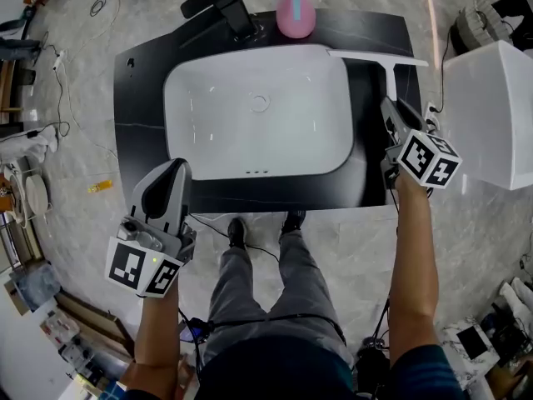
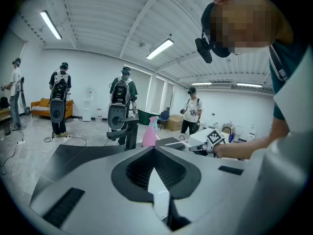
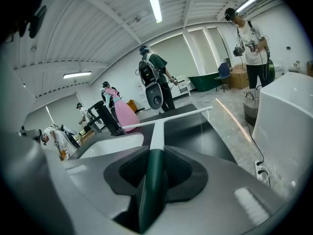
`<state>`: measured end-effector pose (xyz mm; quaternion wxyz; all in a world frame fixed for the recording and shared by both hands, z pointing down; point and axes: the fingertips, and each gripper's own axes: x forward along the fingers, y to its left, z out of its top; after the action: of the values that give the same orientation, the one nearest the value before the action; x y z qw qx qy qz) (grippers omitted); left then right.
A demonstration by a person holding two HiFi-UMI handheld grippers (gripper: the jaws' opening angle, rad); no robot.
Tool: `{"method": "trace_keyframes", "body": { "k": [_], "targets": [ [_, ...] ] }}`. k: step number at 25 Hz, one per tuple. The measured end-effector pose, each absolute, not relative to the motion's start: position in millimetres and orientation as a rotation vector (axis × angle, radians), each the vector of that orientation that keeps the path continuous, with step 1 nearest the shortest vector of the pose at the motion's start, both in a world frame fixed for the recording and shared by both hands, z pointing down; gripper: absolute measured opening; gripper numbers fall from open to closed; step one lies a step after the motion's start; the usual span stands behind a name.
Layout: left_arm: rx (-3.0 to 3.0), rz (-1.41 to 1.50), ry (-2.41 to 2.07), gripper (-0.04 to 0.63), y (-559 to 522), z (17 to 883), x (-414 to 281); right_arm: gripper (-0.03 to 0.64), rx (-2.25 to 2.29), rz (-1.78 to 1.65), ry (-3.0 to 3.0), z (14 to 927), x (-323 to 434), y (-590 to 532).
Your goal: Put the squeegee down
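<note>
Holding the squeegee (image 1: 379,57) by its dark green handle, the right gripper (image 1: 390,113) has its fingers partly closed and pressed on the handle from both sides. The white neck runs straight out beyond the fingertips and ends in a long white blade lying crosswise ahead of them. The blade sits over the far right part of the black desk (image 1: 133,98). From above it is hard to tell whether the blade edge touches the surface or hangs just over it.

On the inner side of these fingers is a white basin (image 1: 208,115). Farther ahead and inward stands a pink spray bottle (image 1: 295,11), beside a black faucet (image 1: 225,7).

The left gripper (image 1: 171,175) has its fingers closed together on nothing, with the basin's near rim just ahead of their tips.

To set the tool down well, the right gripper would probably do best to lower until blade and handle both lie flat on bare desk outside the basin. The fingers should spread only then, so nothing drops or slides into the basin.
</note>
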<state>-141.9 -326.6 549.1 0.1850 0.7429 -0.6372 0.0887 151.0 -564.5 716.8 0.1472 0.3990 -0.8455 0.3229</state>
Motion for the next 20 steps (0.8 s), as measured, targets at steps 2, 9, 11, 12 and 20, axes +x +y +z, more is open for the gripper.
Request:
{"method": "trace_keyframes", "body": {
  "k": [2,9,11,12,20],
  "targets": [
    [2.1,0.246,-1.798,0.003,-329.3,545.8,-141.1,0.103,1.144,0.925,-2.426,717.0,151.8,-566.2],
    [2.108,0.244,-1.805,0.003,-330.8,534.5,-142.4,0.104,1.13,0.891,-2.388,721.9,149.9,-570.0],
    [2.108,0.24,-1.816,0.003,-329.0,529.3,-146.5,0.106,1.127,0.877,-2.37,724.9,147.1,-569.9],
    [2.112,0.235,-1.819,0.003,-329.0,526.2,-148.5,0.106,1.131,0.87,-2.359,726.0,147.4,-569.9],
    [2.144,0.213,-1.842,0.003,-321.3,500.6,-164.3,0.147,1.156,0.874,-2.327,724.1,150.4,-562.5]
  ]
}}
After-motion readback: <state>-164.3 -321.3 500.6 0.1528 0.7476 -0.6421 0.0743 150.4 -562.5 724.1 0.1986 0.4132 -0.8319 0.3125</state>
